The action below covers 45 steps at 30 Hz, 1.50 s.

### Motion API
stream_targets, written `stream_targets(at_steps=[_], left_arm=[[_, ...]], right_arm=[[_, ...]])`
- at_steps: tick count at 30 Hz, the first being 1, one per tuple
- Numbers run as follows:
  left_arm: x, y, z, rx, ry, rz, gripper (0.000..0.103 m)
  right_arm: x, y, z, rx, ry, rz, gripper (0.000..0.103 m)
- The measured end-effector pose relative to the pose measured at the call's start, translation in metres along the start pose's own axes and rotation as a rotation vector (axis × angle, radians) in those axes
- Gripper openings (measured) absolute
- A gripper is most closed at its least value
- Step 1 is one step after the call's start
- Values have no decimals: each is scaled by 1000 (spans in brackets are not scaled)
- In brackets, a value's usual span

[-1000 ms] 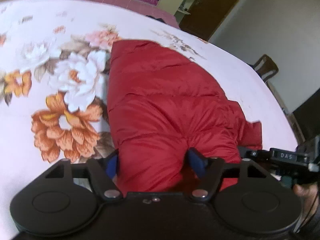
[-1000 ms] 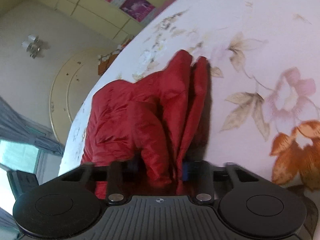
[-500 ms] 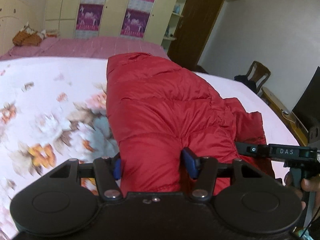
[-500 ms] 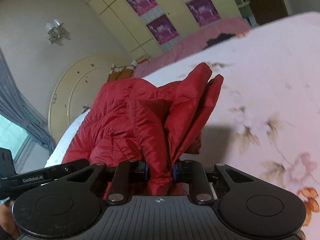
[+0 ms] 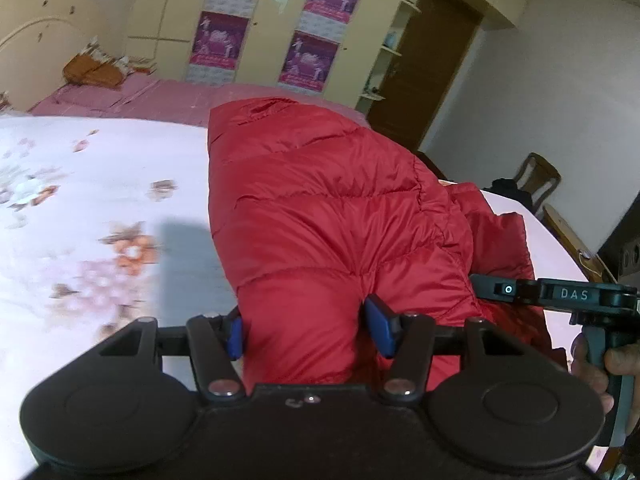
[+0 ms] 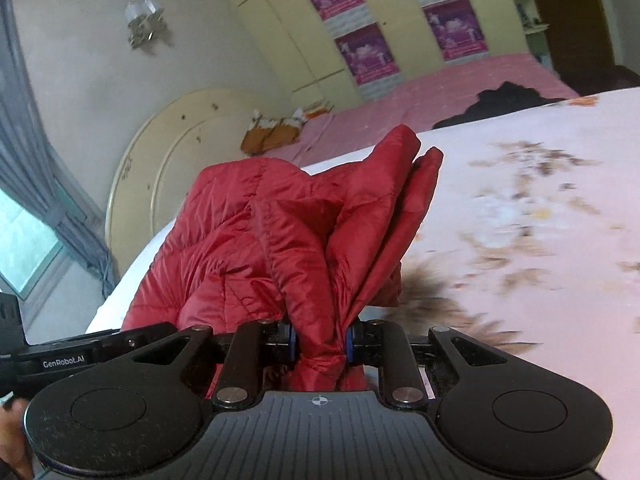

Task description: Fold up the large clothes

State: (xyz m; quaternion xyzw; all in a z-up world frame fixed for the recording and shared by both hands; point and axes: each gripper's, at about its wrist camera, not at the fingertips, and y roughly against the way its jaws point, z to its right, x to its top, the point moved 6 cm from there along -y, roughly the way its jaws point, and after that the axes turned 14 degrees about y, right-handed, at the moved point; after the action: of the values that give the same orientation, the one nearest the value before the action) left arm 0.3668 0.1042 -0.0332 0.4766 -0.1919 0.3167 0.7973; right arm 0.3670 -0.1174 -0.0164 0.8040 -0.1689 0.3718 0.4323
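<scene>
Both grippers pinch the red puffy jacket (image 5: 320, 216) and hold it up above the flowered bedsheet (image 5: 80, 208). The left gripper (image 5: 308, 330) squeezes a thick fold; the right gripper (image 6: 320, 346) squeezes a thin bunch. Behind stand a pink bed (image 6: 440, 92), a postered wardrobe (image 5: 280, 20) and a wooden chair (image 5: 538, 182).

left gripper (image 5: 308, 334): black body, two round discs flanking, blue finger pads (image 5: 380, 330), silver screws at the finger pivots. right gripper (image 6: 320, 344): black, ribbed grey top plate with a small crosshair mark, blue-edged pads. side bars lettered "das" and "genrobot.ai". hand (image 5: 596, 368) on a black handle.
</scene>
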Motion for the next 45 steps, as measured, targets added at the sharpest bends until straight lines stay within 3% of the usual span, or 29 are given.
stream_targets(at_steps=[5,11,15,20,23,25,30,31,32,33,38,45], left_arm=[[14,-3,-54,6,38,-38,57],[16,-23,-104,18,82,-94,57],[8,-40,-129,13,116,-133,57],[5,-43,-138,-17,135,-130,58],[6,-42,-147,-25,150,-133,66],[6,-33,-153,0,160,-124,87],[20,-1,-166,-35,170,-27,67],[26,4,-166,-37,164,-1,59],[33,7,-164,-43,158,15,57],[41,7,-161,-53,148,31,55],[72,-21,-119,-104,41,27,52],[77,-83,-97,-79,-67,-46,52]], right_arm=[[-4,-53,-34,0,9,-51,20],[-24,-100,-45,-8,-18,-121,20],[-46,-126,-42,-29,-28,-183,20],[-54,-131,-37,-32,-46,-186,20],[-53,-129,-35,-31,-61,-181,22],[-51,-120,-32,-56,-72,-153,40],[-32,-65,-23,-130,-75,-5,42],[-24,-58,-24,-134,-50,23,39],[-16,-54,-27,-128,-16,39,20],[-6,-55,-32,-127,22,40,12],[21,-90,-59,-126,232,-7,12],[7,-147,-56,-105,297,-87,12]])
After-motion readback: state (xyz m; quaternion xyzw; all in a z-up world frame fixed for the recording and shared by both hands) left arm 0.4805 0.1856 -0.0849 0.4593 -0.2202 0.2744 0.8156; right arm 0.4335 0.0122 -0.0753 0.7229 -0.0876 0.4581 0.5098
